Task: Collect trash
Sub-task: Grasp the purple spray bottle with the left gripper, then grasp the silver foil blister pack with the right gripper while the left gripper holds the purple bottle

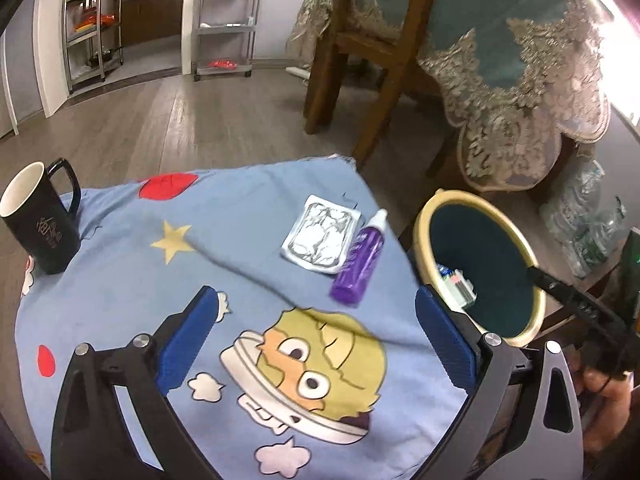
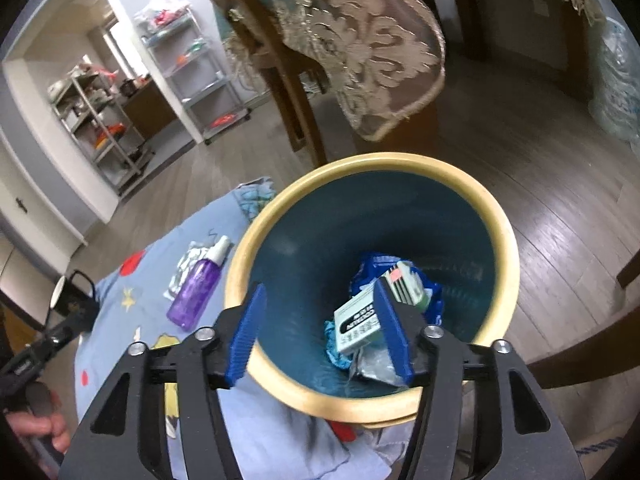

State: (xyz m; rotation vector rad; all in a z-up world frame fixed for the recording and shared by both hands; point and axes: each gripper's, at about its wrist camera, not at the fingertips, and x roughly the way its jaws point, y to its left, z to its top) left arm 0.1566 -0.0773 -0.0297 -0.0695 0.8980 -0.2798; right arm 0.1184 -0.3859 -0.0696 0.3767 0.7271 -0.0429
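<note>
Two grippers point(image 1: 316, 336) point(image 2: 320, 336), one bottle point(image 1: 360, 256), one bin point(image 2: 496, 216).

Left wrist camera looks forward and steeply down, close over the pale blue cartoon-printed cloth point(image 1: 248, 240), facing a wooden chair point(image 1: 360, 48) and distant metal shelves. Right wrist camera tilts down directly above the teal, cream-rimmed round bin point(image 2: 496, 216), very near. Both views share the bin point(image 1: 424, 224), the purple plastic spray bottle point(image 1: 358, 264) point(image 2: 196, 292), and the black mug point(image 1: 38, 228) point(image 2: 74, 300).
</note>
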